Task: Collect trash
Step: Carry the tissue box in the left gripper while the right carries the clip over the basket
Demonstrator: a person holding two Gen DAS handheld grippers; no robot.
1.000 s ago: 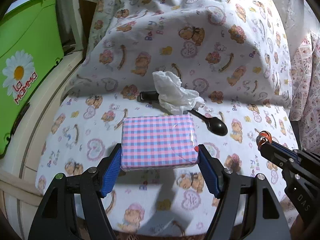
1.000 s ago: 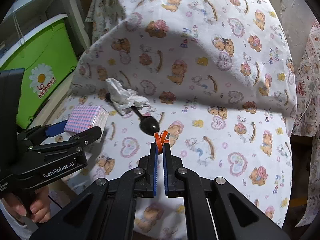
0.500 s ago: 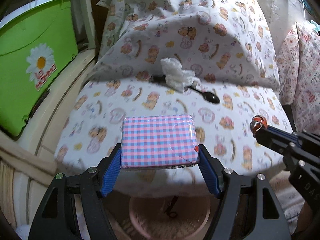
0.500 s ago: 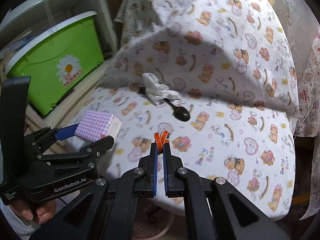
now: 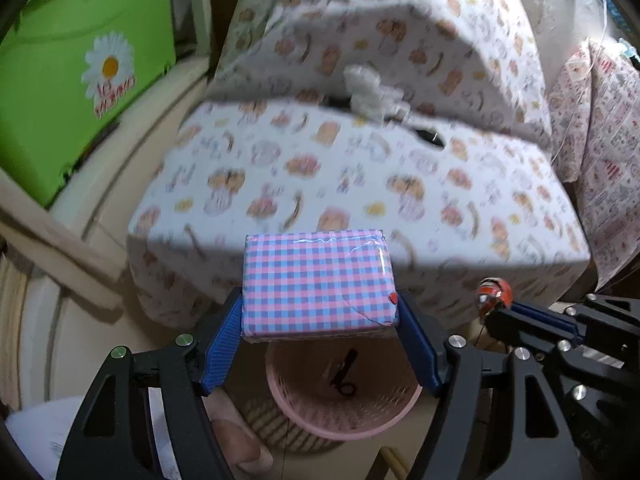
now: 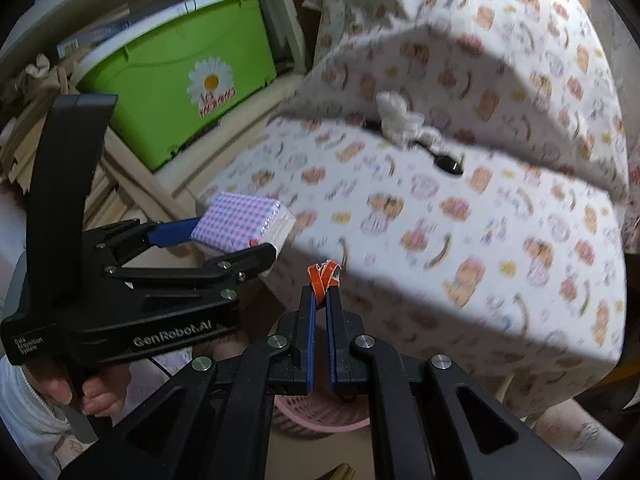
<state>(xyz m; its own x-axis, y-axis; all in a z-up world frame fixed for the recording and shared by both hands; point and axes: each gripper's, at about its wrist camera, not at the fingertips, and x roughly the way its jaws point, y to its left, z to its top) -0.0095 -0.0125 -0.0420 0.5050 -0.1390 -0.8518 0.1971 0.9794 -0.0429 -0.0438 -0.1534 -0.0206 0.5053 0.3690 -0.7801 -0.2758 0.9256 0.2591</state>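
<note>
My left gripper (image 5: 320, 312) is shut on a pink-and-blue checked packet (image 5: 318, 282) and holds it in the air above a pink basket (image 5: 344, 412) on the floor. The packet also shows in the right wrist view (image 6: 240, 224). My right gripper (image 6: 320, 296) is shut on a small orange wrapper (image 6: 322, 274), beside the left gripper and over the basket (image 6: 320, 416). It shows at the right of the left wrist view (image 5: 494, 294). A crumpled white tissue (image 5: 370, 94) and a black spoon (image 5: 428, 136) lie on the table far ahead.
The table wears a teddy-bear print cloth (image 5: 340, 176); its front edge is just ahead of both grippers. A green bin with a daisy (image 5: 80, 80) stands on a shelf at left. A small black clip (image 5: 344, 376) lies in the basket. Patterned fabric (image 5: 600, 120) hangs at right.
Both grippers have pulled back and down from the tabletop with their loads. The pink basket has come into view beneath them. The tissue and spoon stayed on the table.
</note>
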